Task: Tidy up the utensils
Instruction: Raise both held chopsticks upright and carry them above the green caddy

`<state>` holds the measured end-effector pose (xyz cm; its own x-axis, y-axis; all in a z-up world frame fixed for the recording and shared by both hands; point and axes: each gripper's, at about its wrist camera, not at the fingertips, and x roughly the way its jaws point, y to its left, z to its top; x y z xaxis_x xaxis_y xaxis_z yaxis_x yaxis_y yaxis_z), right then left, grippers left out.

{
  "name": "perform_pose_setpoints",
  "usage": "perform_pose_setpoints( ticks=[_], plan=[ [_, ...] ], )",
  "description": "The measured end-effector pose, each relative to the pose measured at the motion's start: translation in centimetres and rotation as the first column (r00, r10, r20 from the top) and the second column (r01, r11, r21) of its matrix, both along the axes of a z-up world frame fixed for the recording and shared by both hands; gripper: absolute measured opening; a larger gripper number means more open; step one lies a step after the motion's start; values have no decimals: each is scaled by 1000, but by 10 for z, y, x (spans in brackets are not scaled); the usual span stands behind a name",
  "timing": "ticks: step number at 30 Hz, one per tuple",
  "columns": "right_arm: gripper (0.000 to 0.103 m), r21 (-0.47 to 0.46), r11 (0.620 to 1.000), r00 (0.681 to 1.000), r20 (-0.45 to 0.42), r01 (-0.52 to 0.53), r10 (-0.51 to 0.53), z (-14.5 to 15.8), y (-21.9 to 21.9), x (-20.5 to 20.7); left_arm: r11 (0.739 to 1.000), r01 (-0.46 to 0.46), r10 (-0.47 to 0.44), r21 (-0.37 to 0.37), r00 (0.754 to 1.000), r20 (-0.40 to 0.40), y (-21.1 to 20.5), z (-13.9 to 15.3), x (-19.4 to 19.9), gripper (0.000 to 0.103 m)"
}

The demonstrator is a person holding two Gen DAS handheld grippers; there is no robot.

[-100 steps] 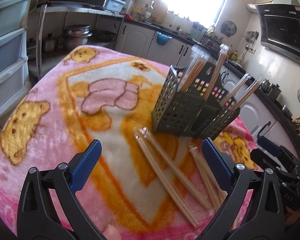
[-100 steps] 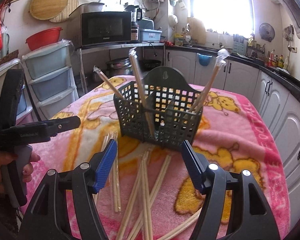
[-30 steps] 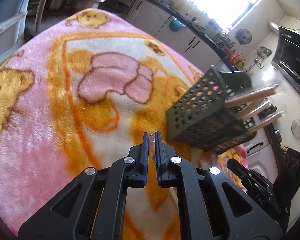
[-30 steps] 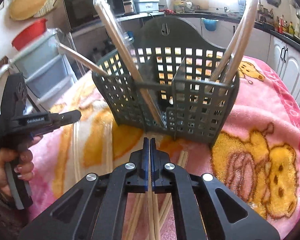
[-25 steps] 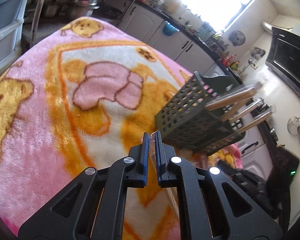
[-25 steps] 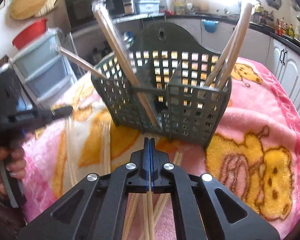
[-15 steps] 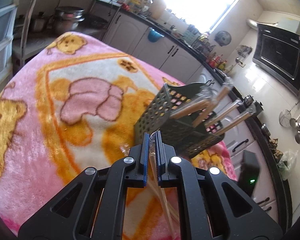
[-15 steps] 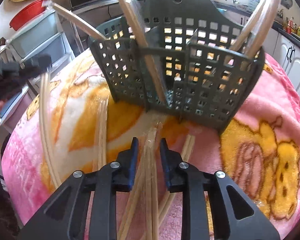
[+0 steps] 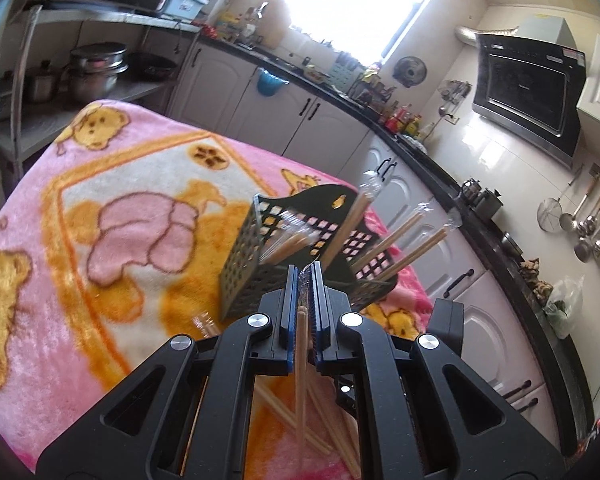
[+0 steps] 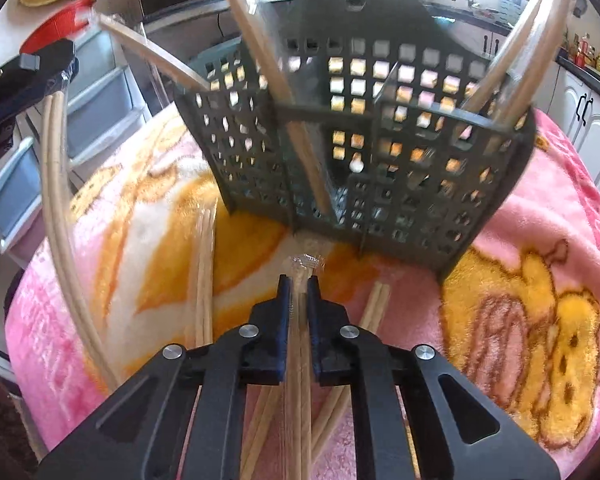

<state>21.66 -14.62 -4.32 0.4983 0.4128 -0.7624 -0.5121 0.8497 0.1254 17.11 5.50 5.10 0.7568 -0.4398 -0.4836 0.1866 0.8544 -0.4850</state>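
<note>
Left gripper (image 9: 305,270): jaws clenched on a wrapped pair of chopsticks (image 9: 301,360), gripped near the wrapper's top end. The pair hung down from between the blue pads (image 9: 287,308), lifted off the bear-print blanket (image 9: 112,216). In the right wrist view the same pair (image 10: 60,208) curved down from this gripper (image 10: 66,76) at the far left, with its lower end near the blanket's edge.

Right gripper (image 10: 298,280): jaws narrowed about a second wrapped chopstick pair (image 10: 300,360), pads close on either side of it; whether they actually pinched it could not be told. The crinkled wrapper tip (image 10: 306,260) poked out just beyond the fingertips.

Utensil caddy (image 10: 364,152): dark grey perforated plastic, divided into compartments, standing on the blanket directly ahead of the right gripper and just beyond the left gripper's tips. Several wrapped chopstick pairs (image 9: 396,240) leaned out of its compartments at angles.

Loose chopsticks (image 10: 204,276): lying on the blanket left of the right gripper; a further pair (image 10: 374,308) just to its right, and more beneath it.

Background: kitchen counter (image 9: 440,168) and range hood (image 9: 528,92) beyond the left gripper.
</note>
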Motion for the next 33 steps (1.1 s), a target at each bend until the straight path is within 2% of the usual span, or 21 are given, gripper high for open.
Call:
perform_pose_setpoints(
  ticks=[3,11,19,25,33],
  plan=[
    [6,70,998,1000,13,3,-4,17,-10,-3,1000,19,-19,2,1000,20,-7,9,0,3],
    [6,214,977,990,136,8,-38,76,-37,-20,998,57,-59,25,995,77,-24,33,-2,2],
    [6,354,935,956,268,17,-119,132,-72,-38,994,95,-100,48,988,119,-42,52,-2,2],
    [6,371,928,908,386,9,-163,161,-92,-50,990,124,-132,59,980,147,-57,64,2,2],
    [6,395,918,881,427,23,-205,180,-112,-51,983,168,-179,74,964,195,-80,84,8,2]
  ],
)
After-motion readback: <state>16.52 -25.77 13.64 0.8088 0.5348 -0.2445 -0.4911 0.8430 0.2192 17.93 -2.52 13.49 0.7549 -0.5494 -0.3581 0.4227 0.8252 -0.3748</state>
